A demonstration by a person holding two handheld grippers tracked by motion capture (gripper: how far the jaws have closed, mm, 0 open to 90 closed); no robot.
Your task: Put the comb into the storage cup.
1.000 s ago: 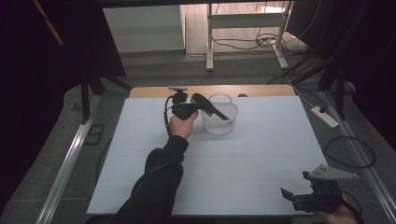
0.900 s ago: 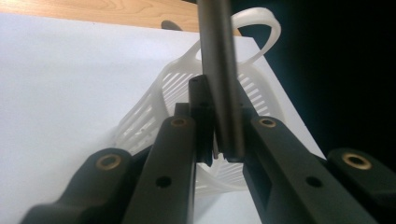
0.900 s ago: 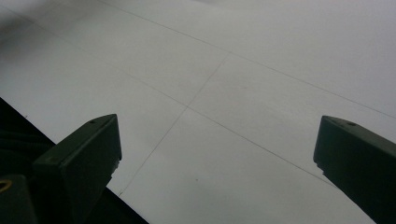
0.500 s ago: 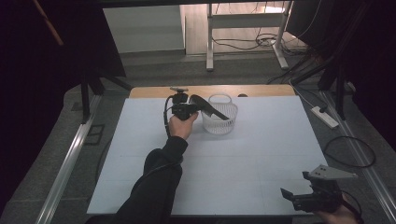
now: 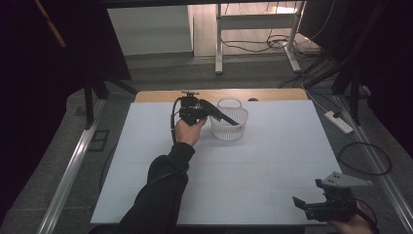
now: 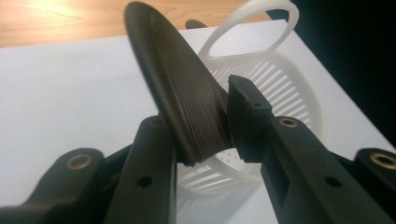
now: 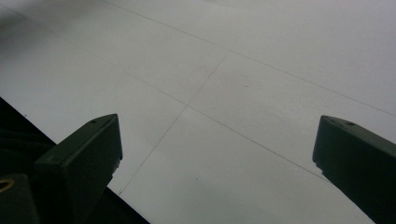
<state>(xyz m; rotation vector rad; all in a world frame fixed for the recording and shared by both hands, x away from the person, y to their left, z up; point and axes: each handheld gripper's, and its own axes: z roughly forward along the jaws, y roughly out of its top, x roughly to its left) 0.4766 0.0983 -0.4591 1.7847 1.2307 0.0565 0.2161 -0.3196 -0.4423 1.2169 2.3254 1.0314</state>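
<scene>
One black ribbed piece (image 6: 182, 98) sits between the left gripper's (image 6: 205, 123) just-opening jaws over the basket (image 5: 229, 120): release underway; next, withdraw. Right gripper (image 5: 311, 207) gapes empty.

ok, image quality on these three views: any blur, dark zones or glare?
High view: dim, surroundings near black, white table evenly lit. Left gripper view: dark ribbed piece and jaws soft-focused up close, white basket bright, warm glare on the wood edge. Right gripper view: jaws blurred, table surface flat grey.
</scene>
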